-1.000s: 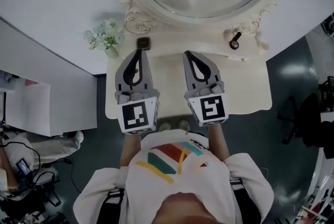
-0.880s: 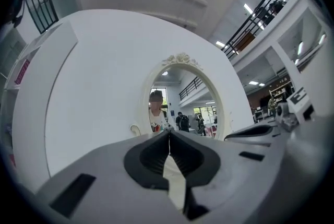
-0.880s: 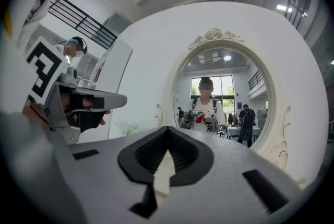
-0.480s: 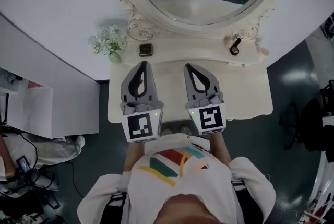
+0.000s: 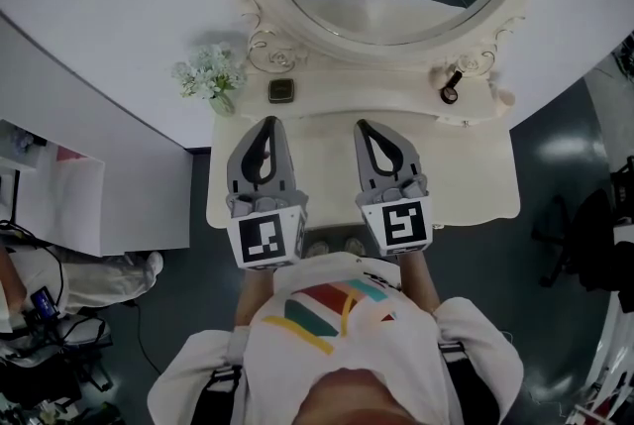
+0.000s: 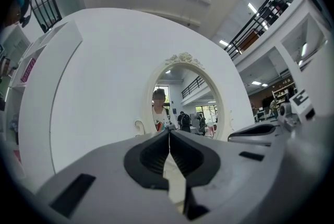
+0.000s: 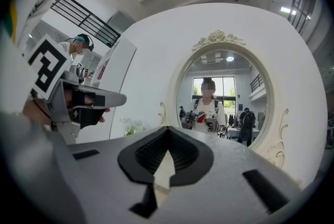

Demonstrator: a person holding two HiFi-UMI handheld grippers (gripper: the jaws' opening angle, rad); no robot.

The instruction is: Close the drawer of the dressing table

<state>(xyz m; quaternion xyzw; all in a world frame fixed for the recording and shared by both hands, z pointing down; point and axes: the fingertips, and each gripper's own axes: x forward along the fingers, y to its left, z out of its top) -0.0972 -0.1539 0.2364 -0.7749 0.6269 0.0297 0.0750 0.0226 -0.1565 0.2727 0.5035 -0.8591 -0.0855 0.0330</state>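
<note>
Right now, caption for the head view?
Left gripper and right gripper, shut and empty, side by side over the dressing table, facing its oval mirror.

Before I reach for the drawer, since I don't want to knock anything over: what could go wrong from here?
1. The left gripper and right gripper are both shut and point at the table's back ledge. Drifting forward might tip the flowers or the small dark item.
2. The drawer knobs sit low at the table's front edge, close to the body and below the grippers, so a push could easily miss or land askew.
</note>
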